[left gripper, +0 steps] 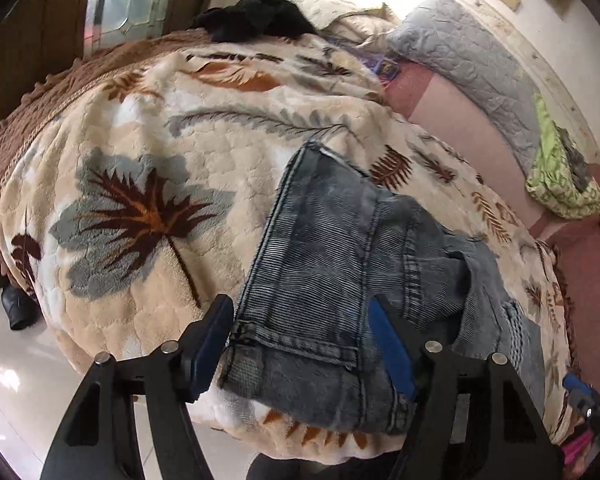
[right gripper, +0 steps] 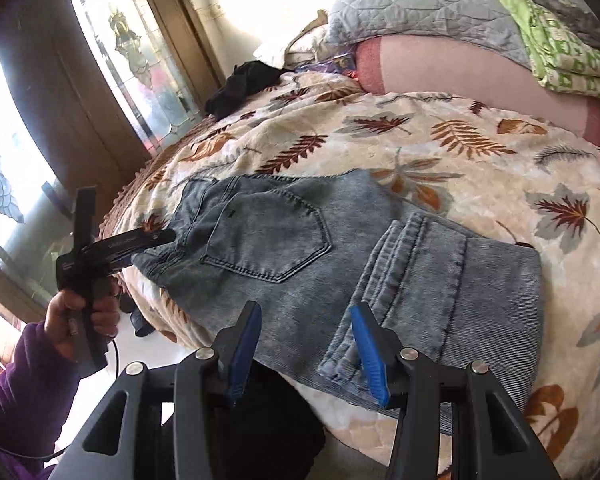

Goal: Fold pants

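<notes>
Grey-blue washed jeans (right gripper: 300, 264) lie folded on a leaf-patterned blanket (right gripper: 440, 152), back pocket up, with the leg hems (right gripper: 384, 296) laid over the seat area. In the left wrist view the jeans (left gripper: 332, 280) lie right ahead, their waistband corner between my fingers. My left gripper (left gripper: 304, 320) is open and straddles that corner; it also shows in the right wrist view (right gripper: 156, 240) at the jeans' left edge. My right gripper (right gripper: 306, 320) is open, empty, just above the near edge of the jeans beside the hems.
A black garment (left gripper: 256, 16) lies at the blanket's far side. A grey quilted pillow (left gripper: 472, 64) and green folded cloth (left gripper: 556, 172) sit on the pink sheet (left gripper: 460, 120). White tiled floor (left gripper: 16, 380) lies left of the bed, and a glass-panelled door (right gripper: 140, 60) stands beyond.
</notes>
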A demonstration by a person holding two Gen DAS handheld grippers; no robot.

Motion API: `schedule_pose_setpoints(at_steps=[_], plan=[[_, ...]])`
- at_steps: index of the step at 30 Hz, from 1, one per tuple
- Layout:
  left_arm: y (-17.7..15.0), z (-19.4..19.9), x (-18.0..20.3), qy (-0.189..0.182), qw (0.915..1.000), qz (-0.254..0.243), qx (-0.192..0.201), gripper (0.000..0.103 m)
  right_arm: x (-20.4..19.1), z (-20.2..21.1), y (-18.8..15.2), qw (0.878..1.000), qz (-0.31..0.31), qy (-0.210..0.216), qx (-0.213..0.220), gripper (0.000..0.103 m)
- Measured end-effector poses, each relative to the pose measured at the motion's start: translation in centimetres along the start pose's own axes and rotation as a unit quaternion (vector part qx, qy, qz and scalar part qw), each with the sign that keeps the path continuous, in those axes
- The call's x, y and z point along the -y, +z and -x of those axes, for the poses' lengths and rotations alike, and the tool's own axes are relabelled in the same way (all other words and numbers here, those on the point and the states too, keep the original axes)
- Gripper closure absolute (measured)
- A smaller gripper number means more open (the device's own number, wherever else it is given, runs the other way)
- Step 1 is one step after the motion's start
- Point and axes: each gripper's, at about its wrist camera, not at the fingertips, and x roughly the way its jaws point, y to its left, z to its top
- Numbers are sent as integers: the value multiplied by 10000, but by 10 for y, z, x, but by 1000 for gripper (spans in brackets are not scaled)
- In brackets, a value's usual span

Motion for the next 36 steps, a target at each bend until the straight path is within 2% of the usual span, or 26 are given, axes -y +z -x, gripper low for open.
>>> schedule_pose_setpoints(at_steps=[3, 8, 11, 13, 14, 17, 20, 24, 26, 27, 29, 31, 33, 34, 36], plan=[[-15, 24, -3, -22, 9996, -251, 87, 32, 5, 7, 1, 9999, -40, -89, 80, 52], [-55, 35, -35, -9, 9994, 195, -276, 31, 3, 7, 1, 10000, 15, -90, 18, 52], [-67, 47, -54, 212, 9985, 372, -333, 31, -31, -6, 11, 9984, 537, 88, -167, 52], [-68, 60, -62, 587, 9978, 241, -169, 31, -68, -21, 22, 9936, 1057, 296, -267, 42], [-68, 67, -67, 751, 9969, 205, -88, 31, -89, -30, 25, 9896, 1365, 313, -317, 36], [-68, 85, -79, 1270, 9919, -5, 80, 31, -155, -66, 28, 9723, 2269, 298, -472, 35], [-71, 102, -96, 1657, 9857, -148, 262, 31, -201, -105, 19, 9557, 2871, 122, -634, 35], [-71, 114, -117, 1719, 9846, 4, 317, 31, -247, -162, 3, 9220, 3793, -504, -596, 35], [-70, 115, -123, 1671, 9855, 79, 274, 31, -257, -186, -2, 9101, 4029, -684, -688, 35], [-70, 115, -125, 1613, 9864, 106, 279, 31, -258, -198, -1, 9080, 4037, -897, -676, 35], [-70, 116, -124, 1554, 9874, 103, 292, 31, -251, -215, 7, 9145, 3869, -978, -661, 35], [-67, 114, -122, 1453, 9889, 112, 301, 31, -235, -220, 22, 9280, 3552, -951, -606, 38], [-63, 113, -119, 1351, 9903, 69, 328, 31, -220, -221, 38, 9447, 3115, -608, -826, 52], [-60, 112, -117, 1325, 9906, 48, 342, 31, -214, -219, 45, 9511, 2921, -462, -890, 56], [-56, 108, -112, 1210, 9921, 30, 341, 31, -204, -212, 58, 9610, 2564, -122, -1028, 77]])
